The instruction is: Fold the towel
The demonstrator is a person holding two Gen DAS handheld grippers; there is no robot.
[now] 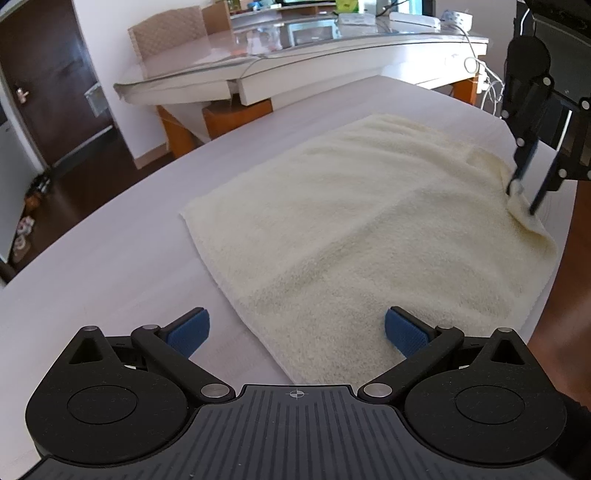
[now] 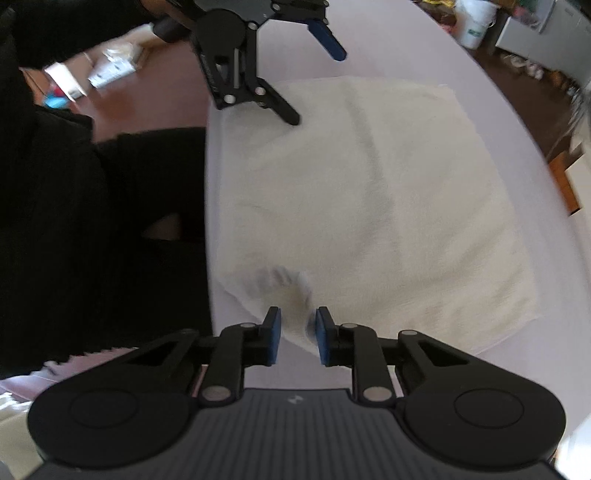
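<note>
A cream towel lies spread flat on a white table. My left gripper is open, its blue pads wide apart and straddling the towel's near corner without touching it. In the left wrist view my right gripper points steeply down at the towel's right edge, and a corner of cloth is pinched and raised between its fingers. The right wrist view shows the right gripper shut on that bunched corner of the towel. The left gripper hovers at the far end.
A glass-topped desk with clutter and a chair stand behind the table, and a dark door is at left. A person's dark clothing lines the table's edge. A white bucket and boxes sit on the floor.
</note>
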